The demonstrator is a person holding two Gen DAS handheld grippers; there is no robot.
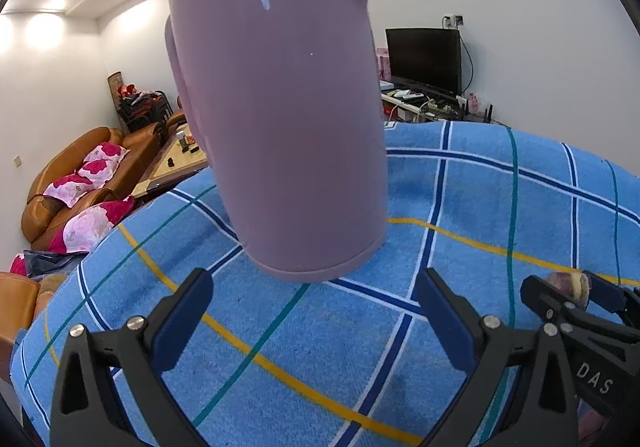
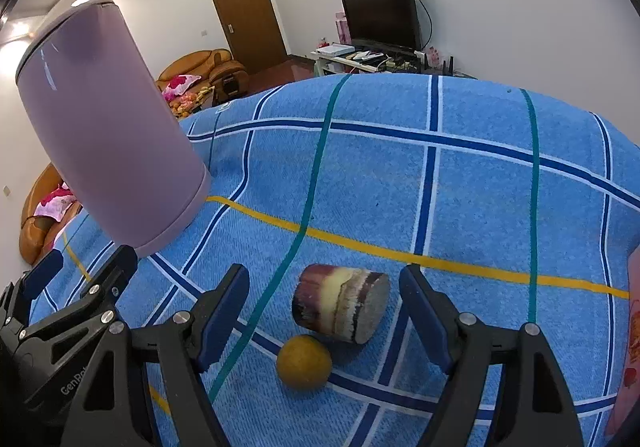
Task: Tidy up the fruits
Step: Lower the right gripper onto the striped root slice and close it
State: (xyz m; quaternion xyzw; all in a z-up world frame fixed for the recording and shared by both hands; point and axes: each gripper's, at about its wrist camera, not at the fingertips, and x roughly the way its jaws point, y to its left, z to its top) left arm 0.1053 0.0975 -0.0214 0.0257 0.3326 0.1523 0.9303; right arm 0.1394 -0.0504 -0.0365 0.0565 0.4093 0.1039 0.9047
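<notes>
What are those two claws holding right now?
Nothing. The left claw stands open before the purple kettle; the right claw is open around the sugarcane piece, not gripping.

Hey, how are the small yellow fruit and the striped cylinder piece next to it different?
The yellow fruit is round and plain golden; the cylinder piece is a cut chunk banded purple, cream and yellow. The fruit is clearly smaller. The cylinder piece lies on its side with a flat cut face toward the right gripper; the fruit has no flat face. Both rest on the blue checked cloth, between that gripper's open fingers.
</notes>
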